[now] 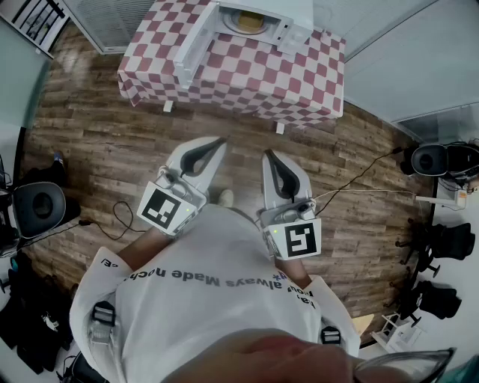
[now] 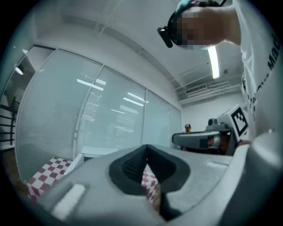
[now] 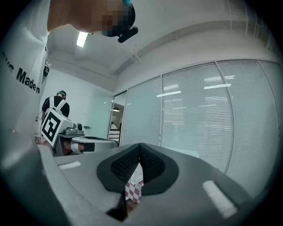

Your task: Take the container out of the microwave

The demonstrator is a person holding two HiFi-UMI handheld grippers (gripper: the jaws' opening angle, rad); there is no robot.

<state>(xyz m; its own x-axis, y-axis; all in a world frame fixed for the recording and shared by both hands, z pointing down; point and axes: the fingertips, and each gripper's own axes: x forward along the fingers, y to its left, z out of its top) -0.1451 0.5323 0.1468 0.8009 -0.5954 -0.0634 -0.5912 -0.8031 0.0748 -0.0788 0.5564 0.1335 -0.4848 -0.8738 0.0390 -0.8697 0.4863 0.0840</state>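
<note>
Container (image 1: 251,22) sits inside the microwave (image 1: 301,33), yellowish, only its top visible, at 12 o'clock in the head view. Not touched by anything. Microwave door (image 1: 190,51) is open, swung out to the 9 o'clock side. The microwave stands on the counter (image 1: 254,78), which has a red-and-white checkered cloth.

Both tongs are well apart from the counter, held close to the person's body over the wood floor (image 1: 97,149). Left tongs (image 1: 221,141) point toward 1 o'clock, right tongs (image 1: 267,155) toward 11 o'clock, tips near each other but not touching. Marker cubes (image 1: 166,209) are at the rear of each.

Left gripper view: left tongs (image 2: 147,155) closed tight, pads together, nothing between them; checkered cloth visible through the gap below. Right gripper view: right tongs (image 3: 139,151) same, closed and empty.

Black cable (image 1: 359,179) lies on the floor at 3 o'clock. Person's white shirt (image 1: 209,284) fills 6 o'clock. Another person (image 3: 57,103) stands in the background at 9 o'clock in the right gripper view.
</note>
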